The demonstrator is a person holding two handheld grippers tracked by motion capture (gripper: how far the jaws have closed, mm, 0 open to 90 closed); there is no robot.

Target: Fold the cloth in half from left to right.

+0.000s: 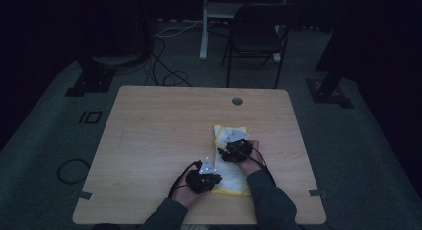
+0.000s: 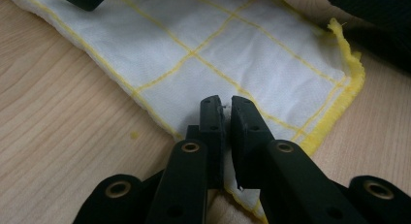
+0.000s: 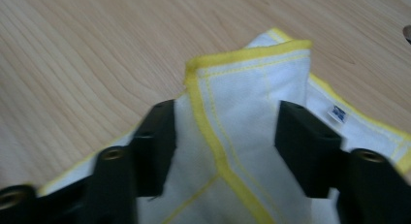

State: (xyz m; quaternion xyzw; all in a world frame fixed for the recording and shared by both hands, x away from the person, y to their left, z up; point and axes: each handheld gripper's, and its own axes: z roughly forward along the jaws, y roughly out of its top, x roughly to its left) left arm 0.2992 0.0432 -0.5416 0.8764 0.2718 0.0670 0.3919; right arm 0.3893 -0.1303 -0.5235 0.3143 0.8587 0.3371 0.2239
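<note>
A white cloth point(image 1: 233, 180) with yellow grid lines and a yellow hem lies on the wooden table point(image 1: 164, 130), right of the middle and toward the near edge. My left gripper point(image 1: 211, 178) is at its near left corner. In the left gripper view its jaws point(image 2: 227, 102) stand almost together, pinching the cloth's point(image 2: 242, 44) edge between the pads. My right gripper point(image 1: 232, 146) rests over the cloth's far half. In the right gripper view its jaws point(image 3: 225, 112) stand wide apart, with a folded, yellow-hemmed corner of the cloth point(image 3: 252, 83) lying between them, untouched by the pads.
A round cable hole point(image 1: 237, 100) sits near the table's far edge. Beyond the table stand a black folding chair point(image 1: 256, 33) and a white desk leg point(image 1: 203, 31), with cables point(image 1: 164, 73) on the grey floor. The room is dim.
</note>
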